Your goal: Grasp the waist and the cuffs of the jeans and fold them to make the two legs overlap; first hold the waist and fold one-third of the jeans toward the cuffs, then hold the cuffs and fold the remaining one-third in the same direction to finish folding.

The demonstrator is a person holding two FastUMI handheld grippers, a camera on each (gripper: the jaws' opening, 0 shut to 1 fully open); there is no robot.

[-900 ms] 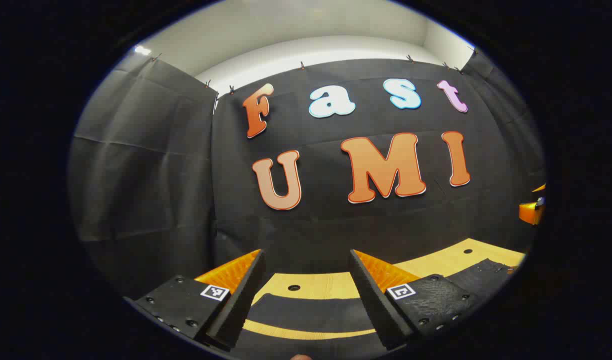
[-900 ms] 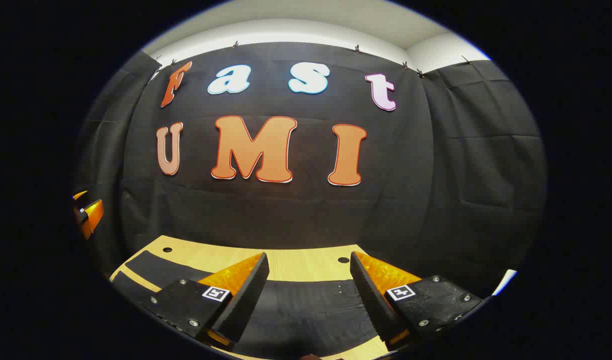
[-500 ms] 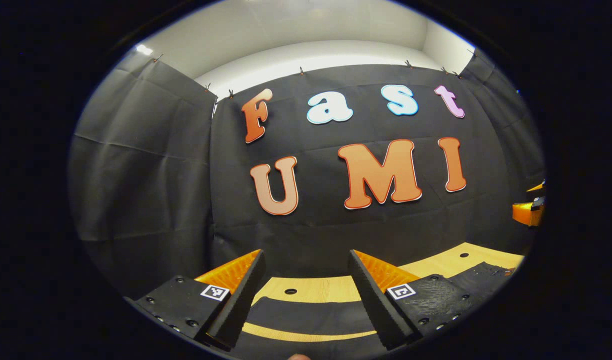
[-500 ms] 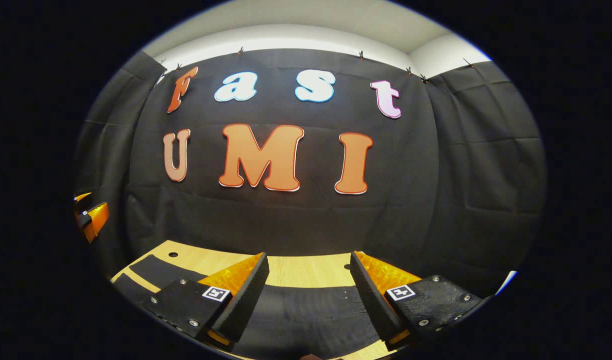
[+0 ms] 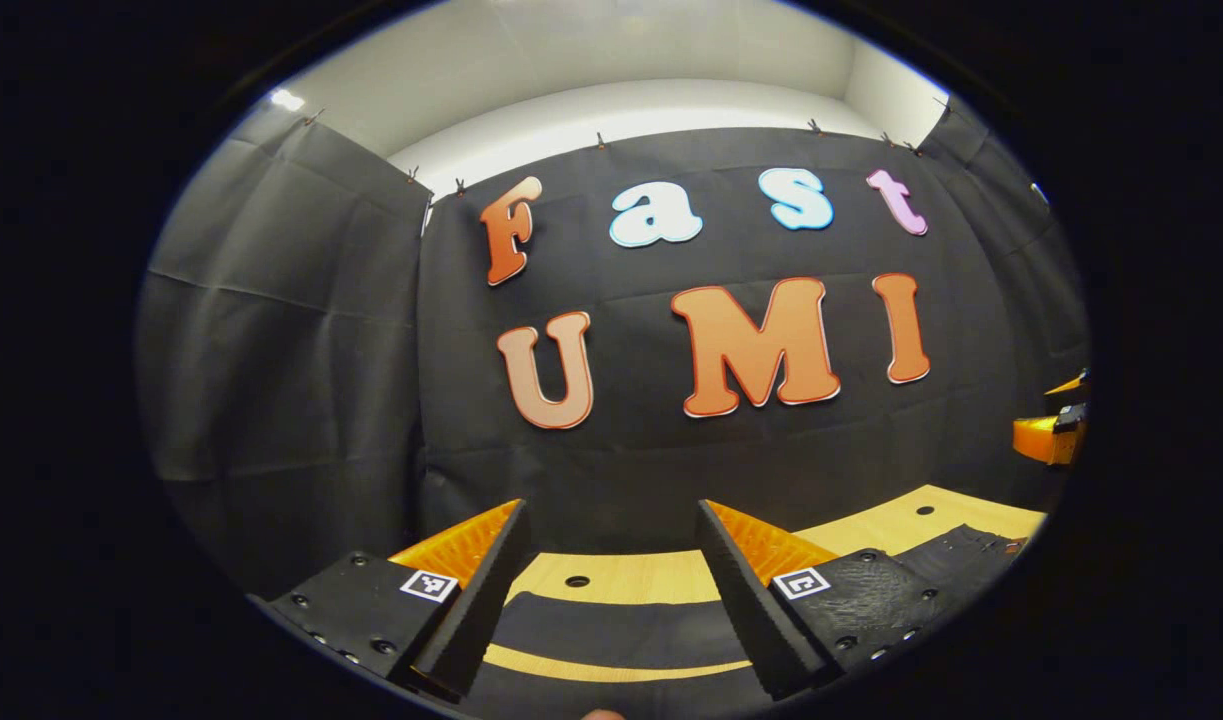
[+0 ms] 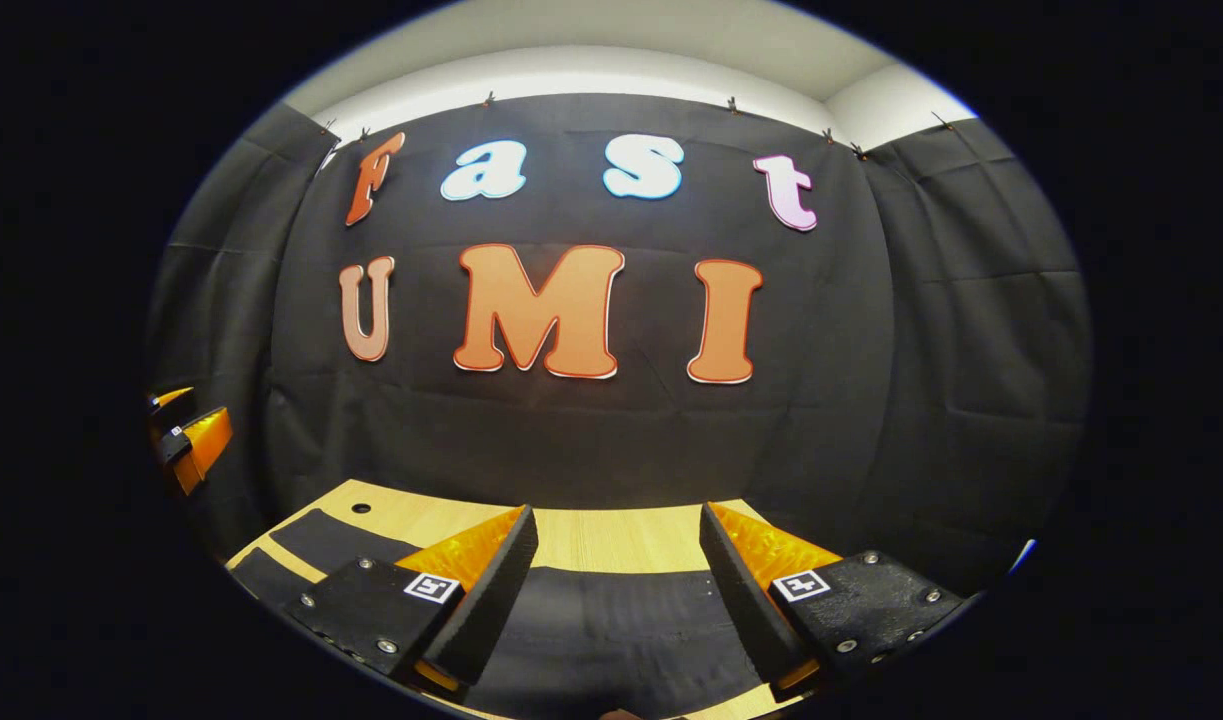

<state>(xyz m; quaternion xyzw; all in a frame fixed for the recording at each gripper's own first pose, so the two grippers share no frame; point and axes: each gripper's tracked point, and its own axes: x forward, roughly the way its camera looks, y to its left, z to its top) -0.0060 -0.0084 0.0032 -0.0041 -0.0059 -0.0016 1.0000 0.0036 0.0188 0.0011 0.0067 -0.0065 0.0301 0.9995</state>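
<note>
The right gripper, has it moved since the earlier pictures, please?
Yes. In the right gripper view the right gripper has swung slightly left and tipped up: the wall has slid right and down, and the table hole once between its fingers is gone.

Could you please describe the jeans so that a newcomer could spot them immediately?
Start at the light wooden table below the booth's black wall. The jeans are the dark fabric lying flat on it, beneath the open right gripper; nothing else on the wood is cloth.

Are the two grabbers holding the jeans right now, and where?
No. Both the left gripper and the right gripper are open above the dark jeans on the wooden table, with nothing between their fingers.
</note>
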